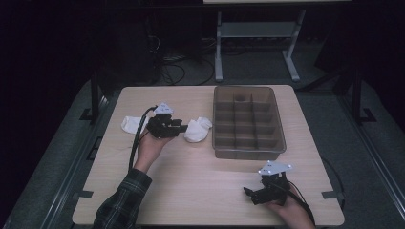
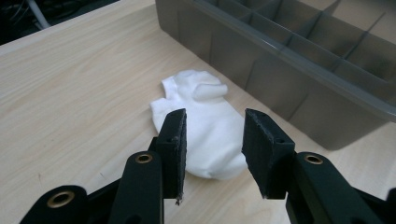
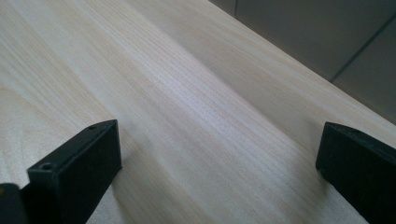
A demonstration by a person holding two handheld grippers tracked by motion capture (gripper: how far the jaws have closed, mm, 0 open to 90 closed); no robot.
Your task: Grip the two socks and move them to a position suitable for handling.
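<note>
Taking the grey divided tray (image 1: 248, 143) as my landmark, I go from the left across the tabletop (image 1: 191, 181).

Farthest from the tray, on its left, lies a white sock (image 1: 130, 124), crumpled on the wood. Next comes my left gripper (image 1: 184, 128), held in my left hand (image 1: 150, 145), with its cable trailing back along my plaid sleeve (image 1: 122, 202). It points toward the tray. Its jaws stand partly apart, about halfway. In the left gripper view a second white sock (image 2: 208, 128) lies between them and just past their tips; the pads frame the near end of it, and I cannot see either pad pressing on the cloth, so I have hold of nothing.

That second sock (image 1: 198, 130) lies flat on the tabletop just to the left of the tray, near its left wall but not touching it. Its folded cuff end points toward the tray.

The tray itself is split into rows of small compartments.

In front of the tray, toward its right corner and well apart from it, my right gripper (image 1: 248, 193) rests low over the wood in my right hand (image 1: 291, 212). In the right gripper view its jaws stand wide apart with bare tabletop between them, and they hold nothing.
</note>
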